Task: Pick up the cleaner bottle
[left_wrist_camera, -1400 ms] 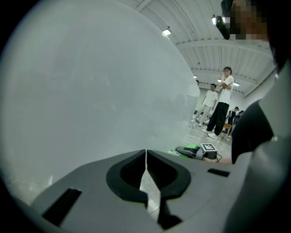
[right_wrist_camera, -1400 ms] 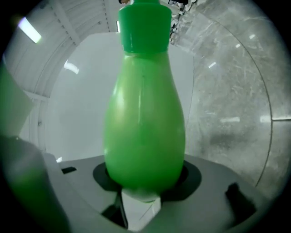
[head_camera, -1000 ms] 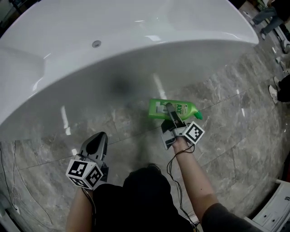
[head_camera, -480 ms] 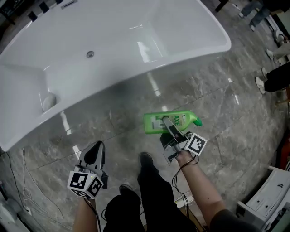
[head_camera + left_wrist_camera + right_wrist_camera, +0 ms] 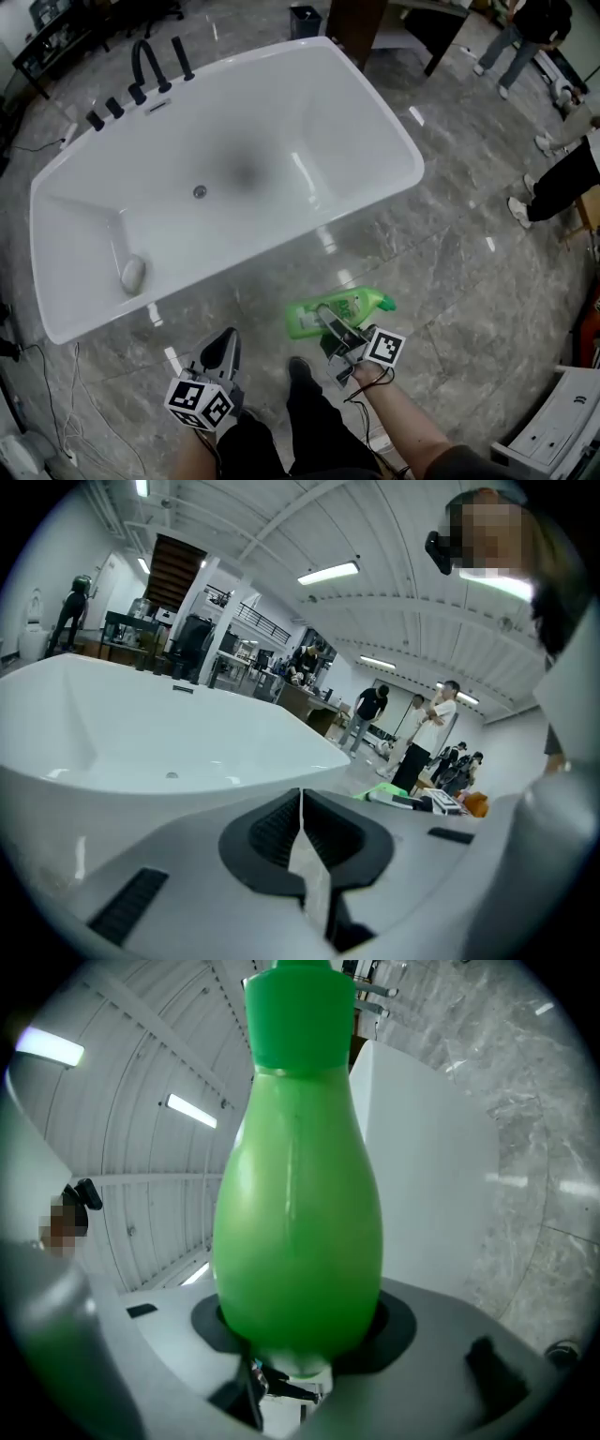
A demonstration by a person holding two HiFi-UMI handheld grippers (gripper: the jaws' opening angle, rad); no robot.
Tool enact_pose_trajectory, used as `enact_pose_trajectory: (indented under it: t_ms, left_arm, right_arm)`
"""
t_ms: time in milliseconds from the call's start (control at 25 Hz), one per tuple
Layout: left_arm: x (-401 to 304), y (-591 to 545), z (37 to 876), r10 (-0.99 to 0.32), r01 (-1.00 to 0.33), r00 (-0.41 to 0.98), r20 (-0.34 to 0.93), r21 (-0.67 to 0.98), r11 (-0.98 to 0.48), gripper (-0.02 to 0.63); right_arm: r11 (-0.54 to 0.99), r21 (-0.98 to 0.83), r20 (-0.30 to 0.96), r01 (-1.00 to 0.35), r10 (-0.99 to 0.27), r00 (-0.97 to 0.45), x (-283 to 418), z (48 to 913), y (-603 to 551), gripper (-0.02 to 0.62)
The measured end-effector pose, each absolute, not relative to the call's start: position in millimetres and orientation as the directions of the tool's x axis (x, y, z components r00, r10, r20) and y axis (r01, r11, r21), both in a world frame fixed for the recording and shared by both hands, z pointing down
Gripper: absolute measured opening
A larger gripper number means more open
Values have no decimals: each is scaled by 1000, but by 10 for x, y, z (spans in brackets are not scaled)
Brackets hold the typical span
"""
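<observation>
Head view: the green cleaner bottle (image 5: 352, 307) lies on its side, held clear of the grey marble floor (image 5: 450, 262), with its cap pointing right. The right claw (image 5: 328, 319) is clenched across the bottle's body, and its marker cube (image 5: 384, 347) sits just behind it. The left claw (image 5: 223, 349) is to the lower left, well apart from the bottle and next to the person's dark shoe (image 5: 300, 370). Beyond both claws stands a white bathtub (image 5: 370, 103). It has black taps (image 5: 141, 66) on its far rim, a drain (image 5: 199, 191) in its floor and a pale oval object (image 5: 132, 273) at its left end. 2 people (image 5: 562, 178) stand at the right edge.

Left gripper view: the 2 jaws of the left claw are pressed together with nothing between them. The bathtub fills the left half of the view. Several people stand far off under strip lights (image 5: 328, 572).

Right gripper view: the cleaner bottle fills the middle of the view, with its cap (image 5: 300, 1012) at the top. Its wide end sits between the right claw's jaws, which press on it from both sides. The white bathtub wall and the marble floor show to the right.
</observation>
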State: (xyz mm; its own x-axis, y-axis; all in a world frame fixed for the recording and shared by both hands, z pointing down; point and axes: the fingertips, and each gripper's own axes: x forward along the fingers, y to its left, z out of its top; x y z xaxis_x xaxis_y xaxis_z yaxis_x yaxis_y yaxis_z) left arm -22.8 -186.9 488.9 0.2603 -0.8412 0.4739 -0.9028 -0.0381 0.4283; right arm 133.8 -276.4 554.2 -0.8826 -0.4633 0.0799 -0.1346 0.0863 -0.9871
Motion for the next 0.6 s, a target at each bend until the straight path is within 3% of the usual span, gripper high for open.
enact_pose_trajectory:
  t_ms: [400, 600]
  left_arm:
    - [-527, -1830, 4091, -859, -898, 320, 400, 417, -141, 18]
    - [-948, -1499, 3871, -826, -883, 400, 398, 409, -231, 18]
  right_arm:
    - [211, -970, 13, -117, -440, -898, 732, 4476, -2457, 201]
    - [198, -972, 1, -125, -529, -849, 366, 4067, -1949, 201]
